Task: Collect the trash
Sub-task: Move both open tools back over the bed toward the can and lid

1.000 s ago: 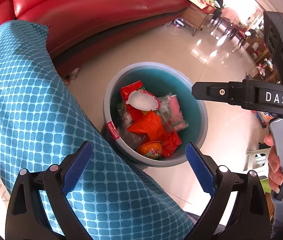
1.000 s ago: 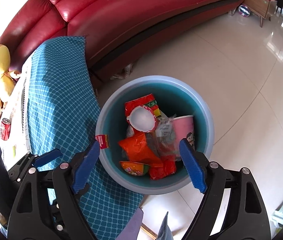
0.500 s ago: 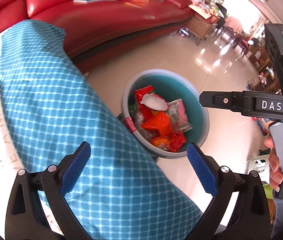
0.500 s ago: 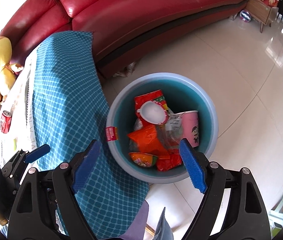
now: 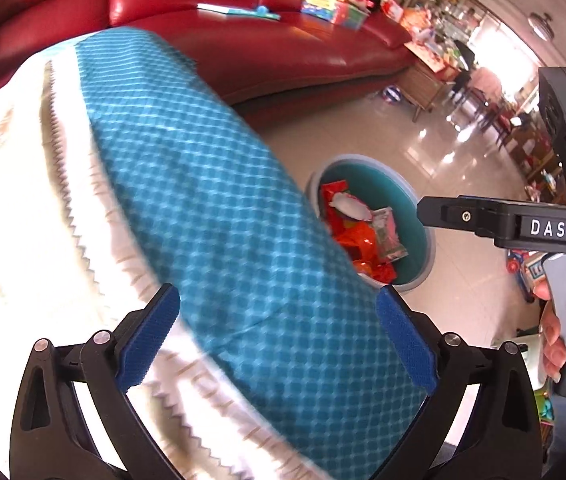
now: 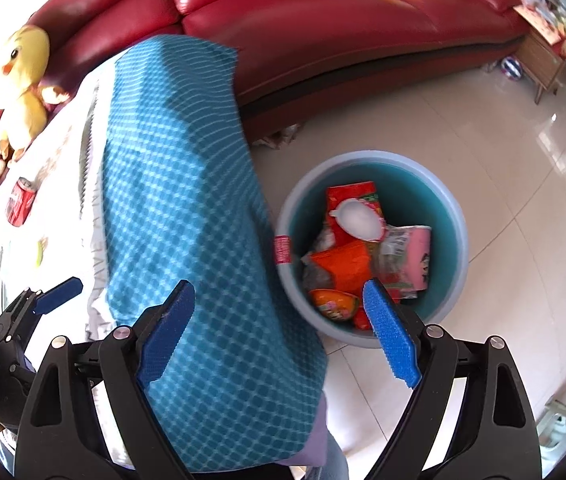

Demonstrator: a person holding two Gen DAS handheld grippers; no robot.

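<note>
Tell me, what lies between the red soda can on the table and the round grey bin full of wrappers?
In the right wrist view, the blue checked cloth draped over the table edge lies between the red soda can and the grey bin.

trash bin point(image 6: 449, 216): grey, upright on floor | wrappers point(image 6: 345, 266): piled inside

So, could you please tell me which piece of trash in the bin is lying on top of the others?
The white round lid: it rests on the red packet, above the orange wrapper and pink cup.
</note>
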